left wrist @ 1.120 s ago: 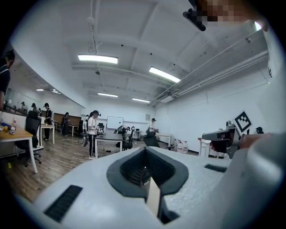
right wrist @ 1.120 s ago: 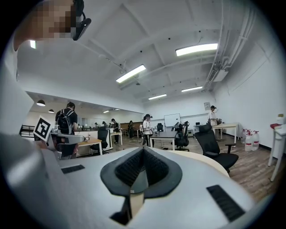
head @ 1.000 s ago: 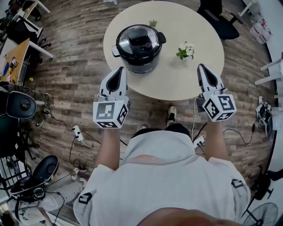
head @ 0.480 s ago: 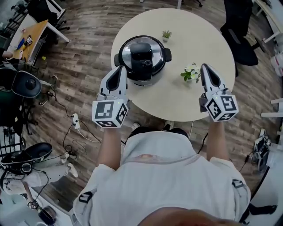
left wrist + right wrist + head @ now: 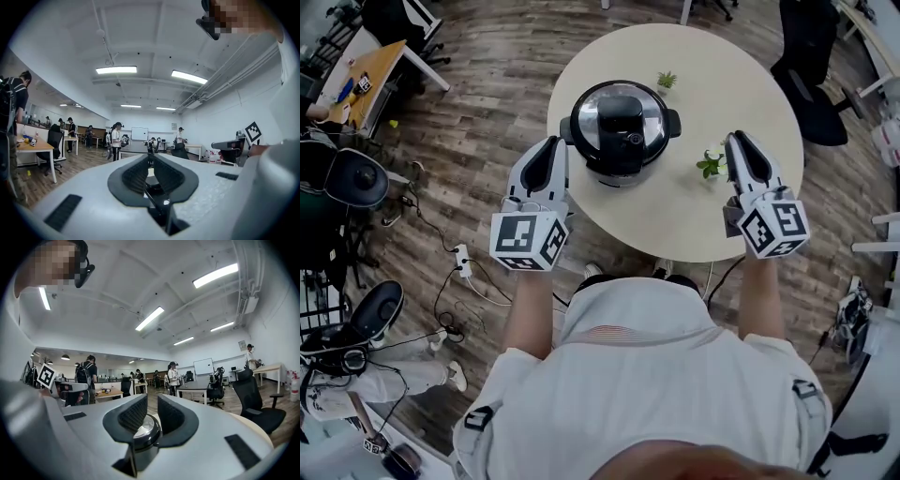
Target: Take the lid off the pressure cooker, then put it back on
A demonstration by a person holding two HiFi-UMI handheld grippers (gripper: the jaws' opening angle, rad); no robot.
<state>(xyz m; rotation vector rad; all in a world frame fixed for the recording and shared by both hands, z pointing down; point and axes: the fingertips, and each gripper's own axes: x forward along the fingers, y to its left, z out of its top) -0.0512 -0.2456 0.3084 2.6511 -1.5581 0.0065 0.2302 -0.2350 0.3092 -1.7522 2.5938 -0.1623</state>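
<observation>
Shows the cooker [image 5: 622, 131] on the round table [image 5: 694, 216], toward its left edge, with the lid [image 5: 621, 117] seated on top. Puts a small plant [image 5: 666, 81] just behind it toward the far edge, and a flowering sprig [image 5: 710, 163] to its right. Has the left gripper [image 5: 551, 142] at the table's left edge, near the cooker, with jaws pressed together on nothing. Has the right gripper [image 5: 735, 138] over the table's right part, just beside the sprig, with jaws that have just been opening to a narrow slit, nothing between them, and the cooker in sight beyond the gap.
</observation>
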